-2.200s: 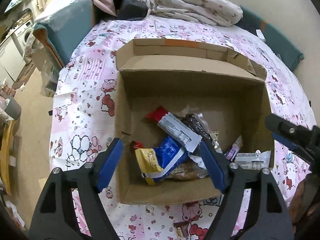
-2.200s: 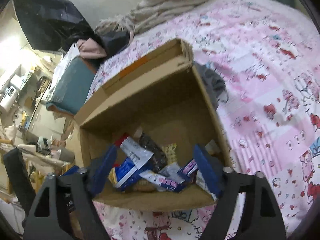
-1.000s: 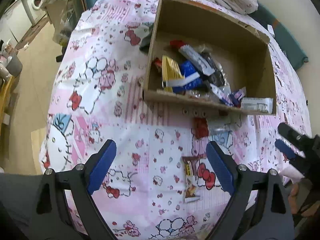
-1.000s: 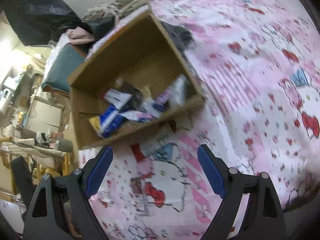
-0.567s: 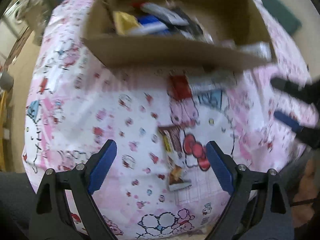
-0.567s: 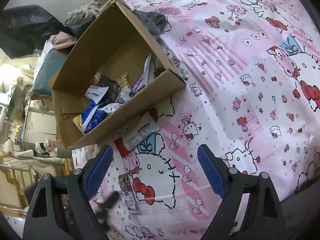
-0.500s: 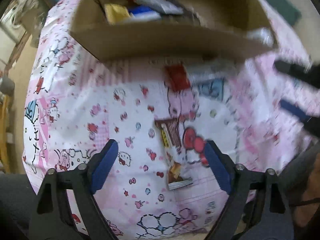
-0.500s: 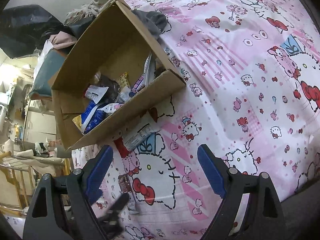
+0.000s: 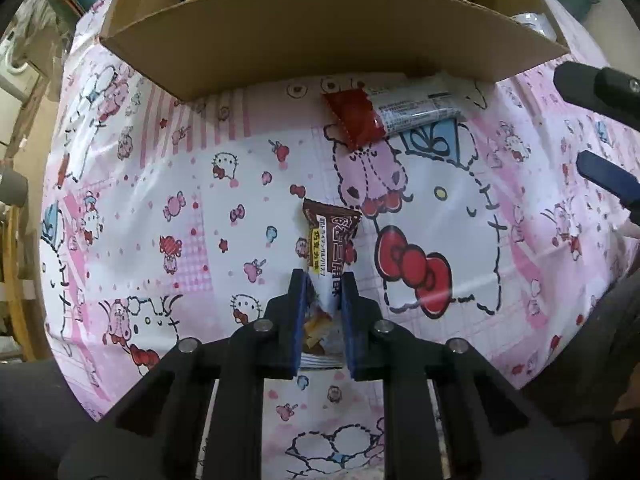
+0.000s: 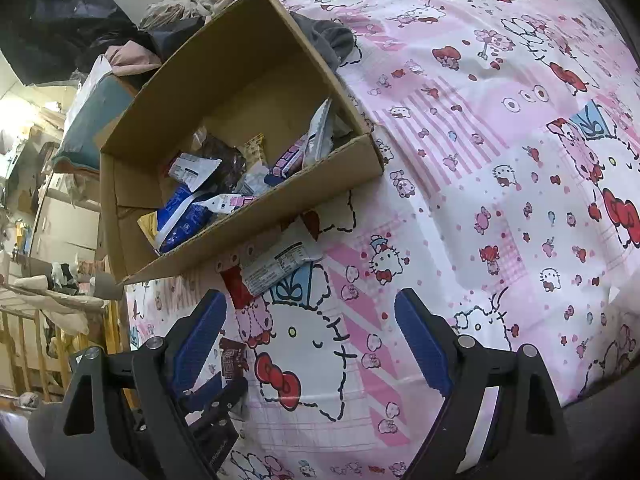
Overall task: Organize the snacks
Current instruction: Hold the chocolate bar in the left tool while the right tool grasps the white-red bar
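my left gripper [image 9: 322, 292] fingers clamped on brown snack bar [image 9: 329, 236], flat on bed [image 9: 192, 200] | right gripper [image 10: 310, 340] fingers wide, empty | cardboard box [image 9: 304, 32] edge far, open sheet between

Your brown snack packet [image 9: 329, 240] lies flat on the pink sheet, near end pinched. Red-and-silver wrapper [image 9: 394, 114] lies against the cardboard box's [image 9: 304, 36] near wall; box holds mixed snacks.

Soft, even indoor light falls on the pink cartoon-print bedsheet [image 9: 200, 184]; both fisheye views are sharp, bowing at their black rims, with brighter glare far left.
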